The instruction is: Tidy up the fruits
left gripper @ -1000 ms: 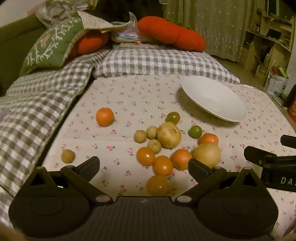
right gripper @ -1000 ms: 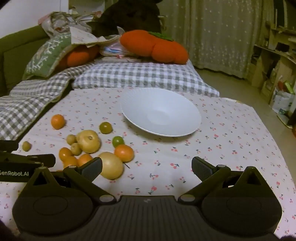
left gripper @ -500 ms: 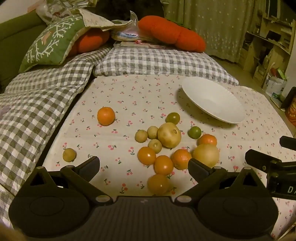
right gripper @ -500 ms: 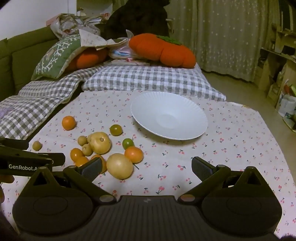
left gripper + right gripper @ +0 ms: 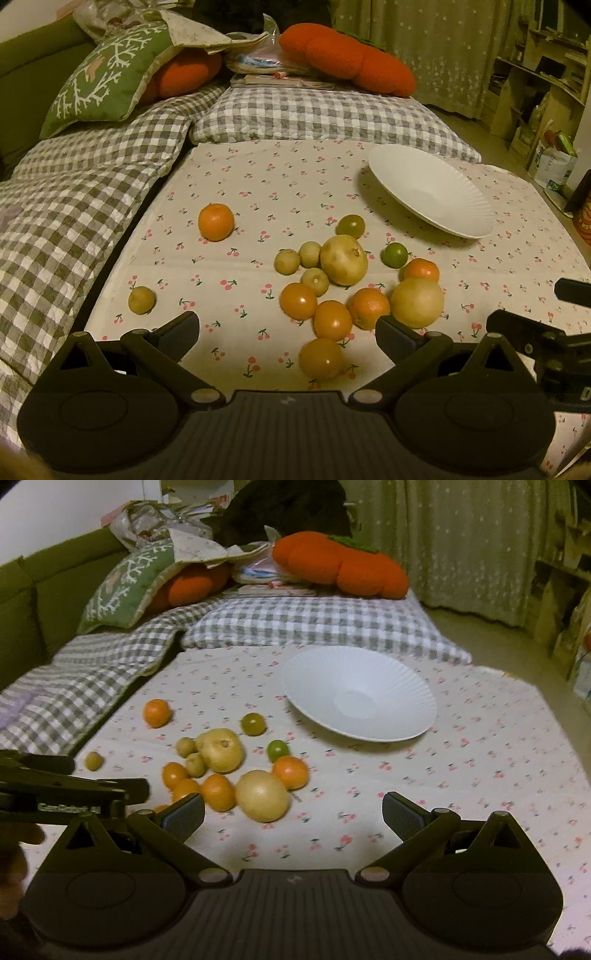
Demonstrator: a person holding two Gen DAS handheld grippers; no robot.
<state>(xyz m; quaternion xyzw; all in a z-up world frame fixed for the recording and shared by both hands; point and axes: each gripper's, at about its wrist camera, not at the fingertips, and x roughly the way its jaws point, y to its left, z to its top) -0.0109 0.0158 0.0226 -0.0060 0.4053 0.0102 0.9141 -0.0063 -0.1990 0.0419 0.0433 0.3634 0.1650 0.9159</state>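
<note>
Cherry-print tablecloth (image 5: pixel 280 184) bears scattered fruits (image 5: pixel 343 260) (plus white plate (image 5: pixel 430 192)).

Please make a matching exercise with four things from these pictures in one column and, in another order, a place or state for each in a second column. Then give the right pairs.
1. white plate
2. green lime
3. left gripper
4. lone tangerine

A. open, holding nothing
B. empty
C. apart, left of the pile
D. between the plate and the pile

Pairs: 1-B, 2-D, 3-A, 4-C
</note>
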